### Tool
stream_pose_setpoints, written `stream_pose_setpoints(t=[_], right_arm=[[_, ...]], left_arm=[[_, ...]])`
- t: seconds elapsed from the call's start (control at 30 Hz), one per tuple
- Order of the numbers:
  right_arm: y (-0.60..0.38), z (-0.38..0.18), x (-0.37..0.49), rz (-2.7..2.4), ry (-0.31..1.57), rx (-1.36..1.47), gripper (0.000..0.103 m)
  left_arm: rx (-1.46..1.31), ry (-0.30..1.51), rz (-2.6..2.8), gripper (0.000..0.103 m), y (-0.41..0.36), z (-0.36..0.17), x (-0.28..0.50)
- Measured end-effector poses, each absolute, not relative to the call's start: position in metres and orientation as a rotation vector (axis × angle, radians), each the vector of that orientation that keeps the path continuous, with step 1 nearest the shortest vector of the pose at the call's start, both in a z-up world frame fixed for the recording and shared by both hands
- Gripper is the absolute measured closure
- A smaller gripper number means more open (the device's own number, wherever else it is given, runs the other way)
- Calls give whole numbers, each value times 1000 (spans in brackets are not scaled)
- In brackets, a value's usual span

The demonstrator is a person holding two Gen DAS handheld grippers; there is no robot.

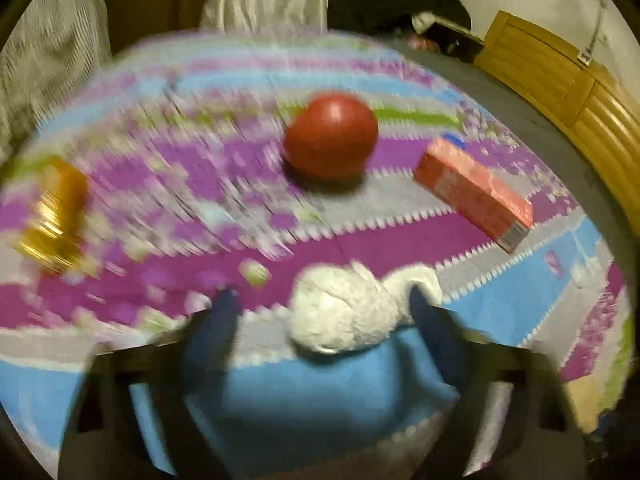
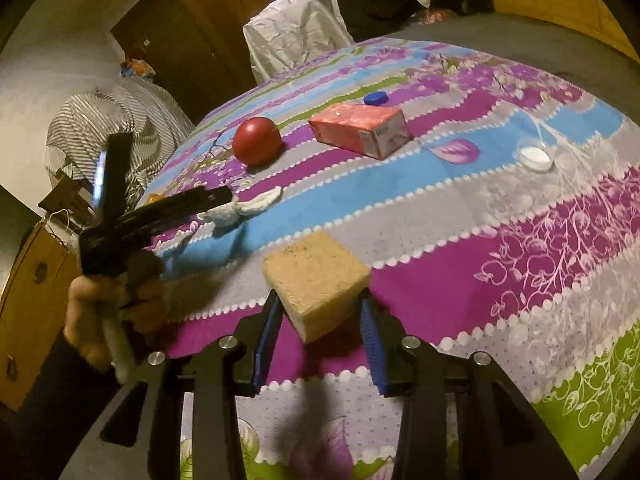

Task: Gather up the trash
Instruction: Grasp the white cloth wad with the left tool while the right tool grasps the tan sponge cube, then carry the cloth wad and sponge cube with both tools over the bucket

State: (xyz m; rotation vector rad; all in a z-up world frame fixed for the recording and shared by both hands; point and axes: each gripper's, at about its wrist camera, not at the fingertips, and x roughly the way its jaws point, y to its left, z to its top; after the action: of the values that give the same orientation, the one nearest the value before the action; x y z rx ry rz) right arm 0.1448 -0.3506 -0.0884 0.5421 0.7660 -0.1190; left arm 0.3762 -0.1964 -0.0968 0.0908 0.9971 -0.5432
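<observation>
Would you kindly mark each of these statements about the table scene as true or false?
1. The right gripper holds a tan sponge block. True.
2. The crumpled white tissue lies between the left gripper's fingers. True.
3. The red carton stands upright. False: it lies on its side.
4. The blue bottle cap sits on top of the red ball. False: it lies on the tablecloth behind the carton.

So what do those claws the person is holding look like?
Both are black plastic frames with two long fingers. The right claw has ridged blue pads inside its fingers and shiny silver bolts on top. The left claw looks black too, with blue pads, a pale handle and a dark sleeve behind the hand.
</observation>
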Motion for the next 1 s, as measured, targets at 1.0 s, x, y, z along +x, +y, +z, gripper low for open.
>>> stream_pose_setpoints(t=[1.0], right_arm=[[-182,-16,76,0,594,47,63]], left_arm=[[57,664,-155,64,-11,-6,114]])
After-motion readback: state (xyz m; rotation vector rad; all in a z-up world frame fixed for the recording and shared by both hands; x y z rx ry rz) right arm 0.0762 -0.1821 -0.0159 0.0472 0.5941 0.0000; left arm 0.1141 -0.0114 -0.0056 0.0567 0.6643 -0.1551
